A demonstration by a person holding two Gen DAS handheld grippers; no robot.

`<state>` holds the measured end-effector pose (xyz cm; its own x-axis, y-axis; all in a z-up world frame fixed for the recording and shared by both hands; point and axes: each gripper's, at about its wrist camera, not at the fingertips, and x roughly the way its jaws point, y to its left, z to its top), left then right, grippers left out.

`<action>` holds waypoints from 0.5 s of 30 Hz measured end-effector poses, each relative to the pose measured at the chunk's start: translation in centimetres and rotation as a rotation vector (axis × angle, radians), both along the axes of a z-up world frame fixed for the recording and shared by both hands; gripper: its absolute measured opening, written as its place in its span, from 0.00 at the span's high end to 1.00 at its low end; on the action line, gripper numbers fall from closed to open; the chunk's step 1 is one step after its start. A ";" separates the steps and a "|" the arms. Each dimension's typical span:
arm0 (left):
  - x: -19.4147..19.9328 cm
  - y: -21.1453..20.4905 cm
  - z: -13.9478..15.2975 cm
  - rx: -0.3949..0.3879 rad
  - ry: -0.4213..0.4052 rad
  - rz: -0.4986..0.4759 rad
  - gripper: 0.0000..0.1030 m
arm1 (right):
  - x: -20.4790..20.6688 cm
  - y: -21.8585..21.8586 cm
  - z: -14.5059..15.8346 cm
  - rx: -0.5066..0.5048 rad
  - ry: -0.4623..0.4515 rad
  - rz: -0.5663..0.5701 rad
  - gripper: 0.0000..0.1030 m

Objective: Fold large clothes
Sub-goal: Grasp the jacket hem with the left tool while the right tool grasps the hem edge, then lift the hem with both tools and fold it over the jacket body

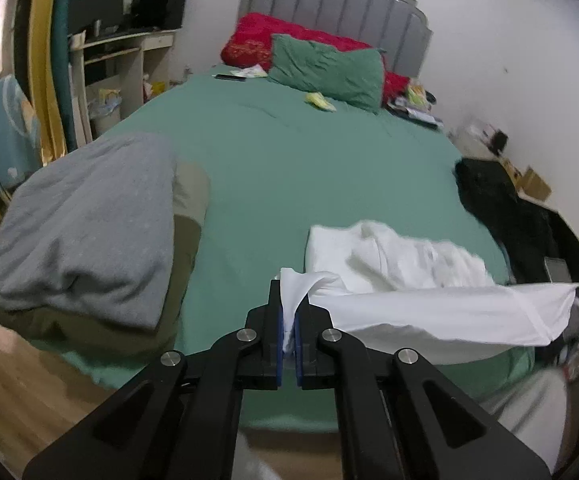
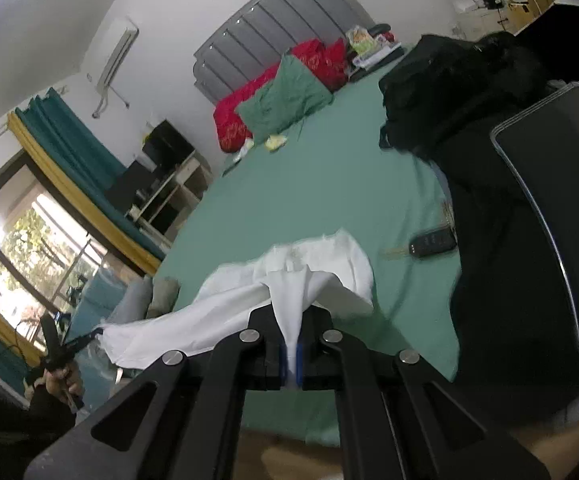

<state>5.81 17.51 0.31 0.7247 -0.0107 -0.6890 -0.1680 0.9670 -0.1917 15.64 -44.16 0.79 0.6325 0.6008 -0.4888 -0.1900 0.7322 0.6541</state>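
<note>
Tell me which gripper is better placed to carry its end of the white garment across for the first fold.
Probably the left. Both the left gripper and the right gripper are shut on the white garment, but open green bedsheet lies ahead of the left, while a black bag crowds the right.

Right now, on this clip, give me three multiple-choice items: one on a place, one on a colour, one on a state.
1. Where does the green pillow lie?
A. by the headboard
B. on the floor
C. on the desk

2. What colour is the bed sheet?
A. white
B. green
C. red

3. How is the white garment held?
A. by neither hand-held gripper
B. by the left only
C. by both

Key: 1 A, it leans on the red bedding there; 2 B, green all over; 3 C, the left hand-held gripper and the right hand-held gripper each pinch cloth.
</note>
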 end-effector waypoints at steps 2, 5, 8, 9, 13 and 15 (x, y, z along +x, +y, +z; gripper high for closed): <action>2.3 0.4 -0.4 -0.022 0.001 0.024 0.96 | 2.2 0.4 0.2 -0.019 -0.020 -0.013 0.97; 5.3 1.1 -1.2 -0.057 0.010 0.048 0.96 | 5.4 1.3 -0.3 -0.029 -0.029 -0.032 0.96; 8.9 1.9 -2.4 -0.094 0.028 0.075 0.96 | 9.1 1.7 -1.5 -0.007 -0.017 -0.055 0.96; 10.4 2.3 -3.0 -0.110 0.037 0.085 0.96 | 10.4 1.9 -2.0 -0.001 -0.010 -0.061 0.96; 15.1 2.9 -4.9 -0.127 0.074 0.115 0.95 | 15.2 2.7 -3.9 -0.020 0.022 -0.072 0.96; 17.3 3.0 -5.9 -0.132 0.103 0.128 0.95 | 17.1 3.0 -4.9 -0.032 0.038 -0.075 0.96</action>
<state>23.13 20.53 -5.61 0.6518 -0.0182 -0.7582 -0.3132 0.9040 -0.2910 32.73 -41.14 -4.16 0.6559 0.5361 -0.5315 -0.1098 0.7643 0.6355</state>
